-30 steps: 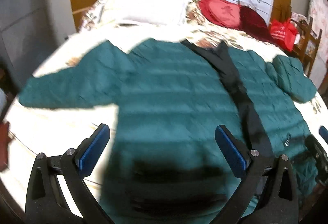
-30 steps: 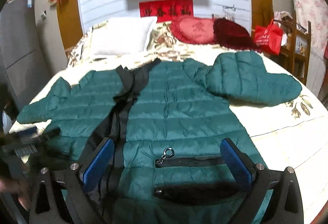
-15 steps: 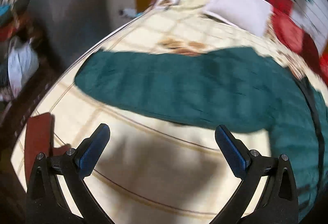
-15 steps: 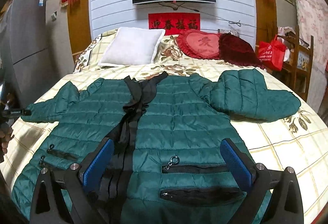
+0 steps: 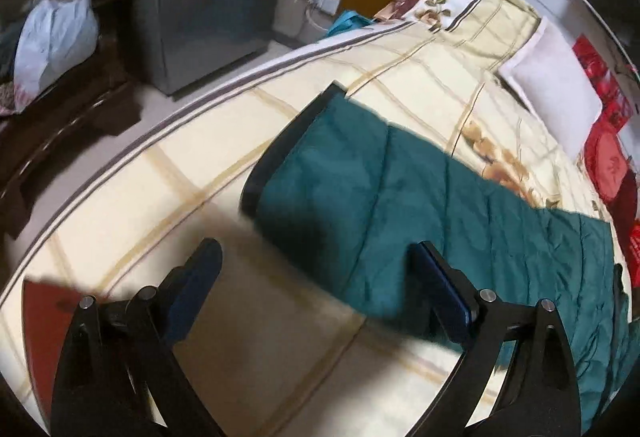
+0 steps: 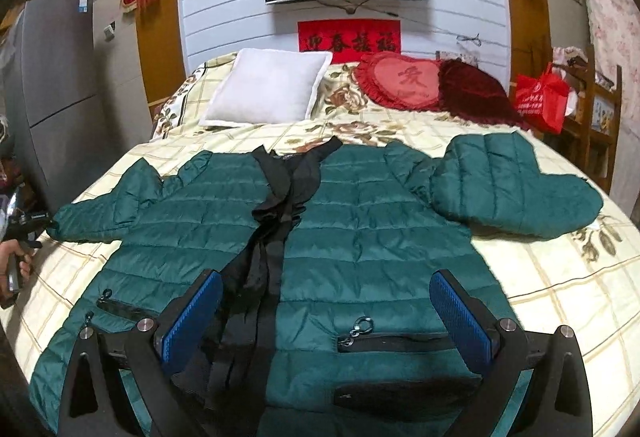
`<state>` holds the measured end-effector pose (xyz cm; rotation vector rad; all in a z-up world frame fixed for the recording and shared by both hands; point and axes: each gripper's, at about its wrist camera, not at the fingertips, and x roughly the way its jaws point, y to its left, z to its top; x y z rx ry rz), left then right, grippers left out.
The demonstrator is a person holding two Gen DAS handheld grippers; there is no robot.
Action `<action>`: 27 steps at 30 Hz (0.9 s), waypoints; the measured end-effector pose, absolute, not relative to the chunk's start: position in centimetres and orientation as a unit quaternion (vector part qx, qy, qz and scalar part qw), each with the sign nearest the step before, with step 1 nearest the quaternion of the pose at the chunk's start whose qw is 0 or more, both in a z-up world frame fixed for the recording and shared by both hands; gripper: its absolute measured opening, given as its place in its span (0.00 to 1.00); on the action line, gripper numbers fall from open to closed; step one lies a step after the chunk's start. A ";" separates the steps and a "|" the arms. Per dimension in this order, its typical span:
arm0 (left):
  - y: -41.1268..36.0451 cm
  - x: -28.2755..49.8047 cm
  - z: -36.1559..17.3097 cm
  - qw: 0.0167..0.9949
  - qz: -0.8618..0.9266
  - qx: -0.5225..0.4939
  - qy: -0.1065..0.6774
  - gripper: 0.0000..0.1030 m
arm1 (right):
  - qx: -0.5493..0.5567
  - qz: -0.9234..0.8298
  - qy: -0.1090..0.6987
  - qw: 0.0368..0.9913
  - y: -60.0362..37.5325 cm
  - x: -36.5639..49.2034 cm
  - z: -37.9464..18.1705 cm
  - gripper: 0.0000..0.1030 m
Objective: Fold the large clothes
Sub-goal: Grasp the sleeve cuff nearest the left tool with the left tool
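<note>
A green puffer jacket [image 6: 360, 237] lies face up and unzipped across the bed [image 6: 560, 297], its collar toward the far pillows, one sleeve [image 5: 380, 197] stretched out to the left edge and the other doubled back on the right. My left gripper [image 5: 316, 277] points down at that left sleeve near its black cuff [image 5: 288, 145]; its jaws are just starting to close from wide, with bedsheet and the sleeve's near edge between them and nothing pinched yet. My right gripper [image 6: 324, 313] hangs over the near hem by the pocket zip [image 6: 362, 325], jaws wide and empty. The risk, as I judge it: closing here could catch the sheet along with the sleeve, or only the slippery top layer, so the sleeve slides free partway through the fold. With the hem unpinned on the right, a pull on the sleeve could also drag the whole jacket askew.
</note>
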<state>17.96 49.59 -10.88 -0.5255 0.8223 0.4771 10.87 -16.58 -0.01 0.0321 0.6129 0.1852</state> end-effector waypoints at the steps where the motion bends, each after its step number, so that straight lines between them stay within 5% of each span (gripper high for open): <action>1: 49.7 18.3 -10.9 0.860 0.219 -0.255 0.385 0.94 | 0.013 0.092 0.302 0.949 -16.4 10.9 0.0 1.00; 5: 50.3 18.9 -11.0 0.875 0.170 -0.293 0.345 0.87 | -0.006 0.100 0.300 0.949 -15.4 11.0 -0.1 1.00; 13: 52.0 19.4 -11.4 0.867 0.197 -0.320 0.328 0.36 | -0.026 0.107 0.296 0.949 -14.2 10.9 -0.2 1.00; 14: 52.1 19.5 -11.3 0.865 0.202 -0.316 0.334 0.20 | -0.028 0.107 0.295 0.949 -14.1 10.9 -0.2 1.00; 15: 52.0 19.5 -11.2 0.865 0.206 -0.312 0.335 0.15 | -0.029 0.107 0.295 0.949 -14.1 10.9 -0.3 1.00; 27: 43.7 17.2 -1.9 0.926 0.136 -0.241 0.258 0.08 | -0.019 0.082 0.295 0.952 -15.6 10.8 0.0 1.00</action>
